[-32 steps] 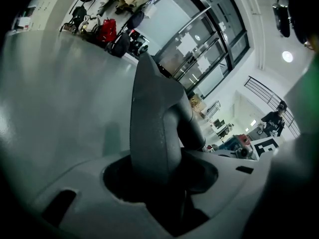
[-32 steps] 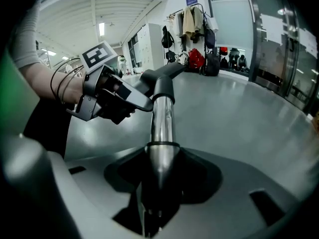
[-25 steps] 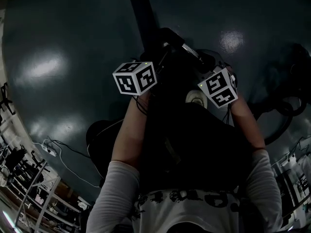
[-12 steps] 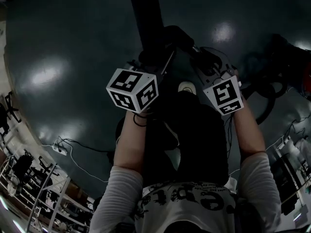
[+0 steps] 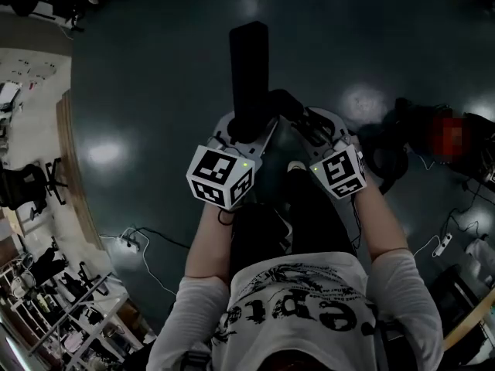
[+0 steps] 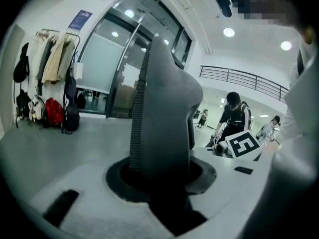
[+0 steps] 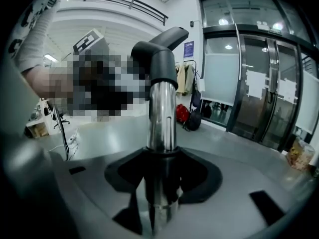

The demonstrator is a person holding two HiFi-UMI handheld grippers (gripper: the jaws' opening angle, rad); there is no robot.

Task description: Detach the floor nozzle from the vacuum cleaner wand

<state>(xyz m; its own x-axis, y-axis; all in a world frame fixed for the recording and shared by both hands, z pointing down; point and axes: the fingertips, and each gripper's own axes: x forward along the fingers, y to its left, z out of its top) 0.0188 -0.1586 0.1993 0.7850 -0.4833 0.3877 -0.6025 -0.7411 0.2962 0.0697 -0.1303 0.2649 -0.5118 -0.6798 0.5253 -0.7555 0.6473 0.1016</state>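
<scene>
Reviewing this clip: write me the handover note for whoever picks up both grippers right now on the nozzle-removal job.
Left gripper: shut on the floor nozzle, dark ribbed body between the jaws.
Right gripper: shut on the chrome wand, short of its black elbow.
Both parts are held in front of the person, grippers side by side.
Done: both parts gripped. Whether the joint has parted cannot be seen.
To do: check the joint, pull nozzle and wand apart if they hold.

Dark floor [image 5: 139,91], seemingly cables [image 5: 162,236]
</scene>
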